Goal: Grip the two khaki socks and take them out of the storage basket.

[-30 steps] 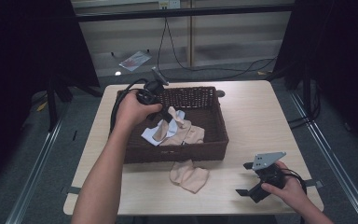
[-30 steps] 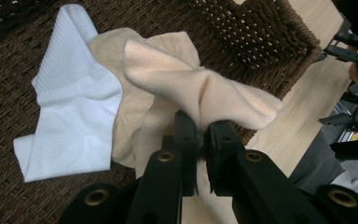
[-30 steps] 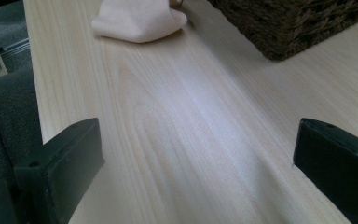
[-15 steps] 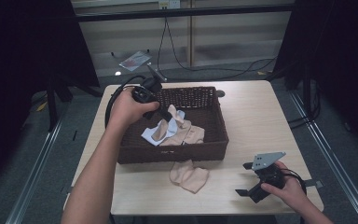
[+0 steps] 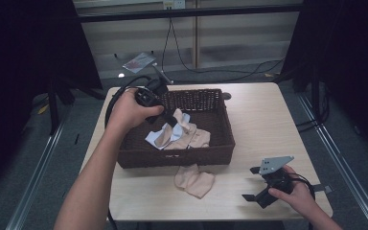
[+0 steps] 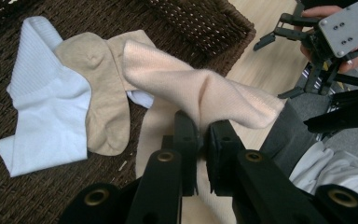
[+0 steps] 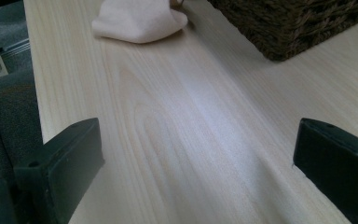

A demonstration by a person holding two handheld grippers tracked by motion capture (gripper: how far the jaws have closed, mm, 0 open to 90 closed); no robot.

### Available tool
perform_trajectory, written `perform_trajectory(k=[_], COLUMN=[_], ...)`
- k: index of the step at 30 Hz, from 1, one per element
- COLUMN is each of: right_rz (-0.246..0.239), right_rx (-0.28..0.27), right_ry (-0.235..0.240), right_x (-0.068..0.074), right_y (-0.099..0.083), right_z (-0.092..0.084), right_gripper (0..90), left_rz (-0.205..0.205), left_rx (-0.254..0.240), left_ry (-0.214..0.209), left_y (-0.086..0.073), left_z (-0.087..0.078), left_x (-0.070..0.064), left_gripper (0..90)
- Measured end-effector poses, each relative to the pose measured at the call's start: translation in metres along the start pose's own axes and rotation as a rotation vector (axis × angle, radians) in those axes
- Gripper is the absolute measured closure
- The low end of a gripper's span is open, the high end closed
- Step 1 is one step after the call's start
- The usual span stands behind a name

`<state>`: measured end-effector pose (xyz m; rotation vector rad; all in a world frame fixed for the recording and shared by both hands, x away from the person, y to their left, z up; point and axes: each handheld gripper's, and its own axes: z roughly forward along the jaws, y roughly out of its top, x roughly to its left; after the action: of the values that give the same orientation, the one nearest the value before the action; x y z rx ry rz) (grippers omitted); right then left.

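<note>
With your left gripper [image 6: 200, 140] pinching the pink sock [image 6: 200, 91] above the basket [image 5: 220, 143], lift it clear of the rim while your right gripper [image 5: 261, 189] waits spread

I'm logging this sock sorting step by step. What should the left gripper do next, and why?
Probably keep lifting: the left gripper is clamped on the pink sock, which hangs above the basket with its tail trailing over the front wall, so it likely needs more height.
</note>
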<state>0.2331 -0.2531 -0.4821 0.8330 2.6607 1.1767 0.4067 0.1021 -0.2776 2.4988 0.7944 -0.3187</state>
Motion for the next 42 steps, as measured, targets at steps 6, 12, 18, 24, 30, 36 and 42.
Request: perform_trajectory(k=[6,12,18,24,30,36,42], right_rz=[0.001,-0.001,0.0,-0.001,-0.002,-0.001,0.001], right_rx=[0.001,0.0,0.002,0.003,0.004,0.003,0.004], right_ry=[-0.004,-0.004,-0.006,-0.005,-0.006,-0.004,-0.003], right_x=[0.0,0.0,0.0,0.0,0.0,0.0,0.0], right_y=[0.0,0.0,0.0,0.0,0.0,0.0,0.0], right_z=[0.0,0.0,0.0,0.0,0.001,0.001,0.0], right_gripper=[0.9,0.9,0.9,0.9,0.9,0.9,0.9], left_rz=[0.017,0.046,0.073,0.093,0.105,0.125,0.128], left_rx=[0.013,0.013,0.029,0.046,0.055,0.062,0.074], left_ry=[-0.014,-0.033,-0.044,-0.062,-0.08,-0.082,-0.089], left_y=[-0.001,-0.001,-0.001,-0.002,-0.004,-0.006,-0.007], left_z=[-0.001,-0.001,0.003,0.006,0.009,0.017,0.024], left_x=[-0.004,-0.012,-0.021,-0.027,-0.028,-0.031,-0.032], left_gripper=[83.8,83.7,83.6,83.6,83.5,83.4,83.3])
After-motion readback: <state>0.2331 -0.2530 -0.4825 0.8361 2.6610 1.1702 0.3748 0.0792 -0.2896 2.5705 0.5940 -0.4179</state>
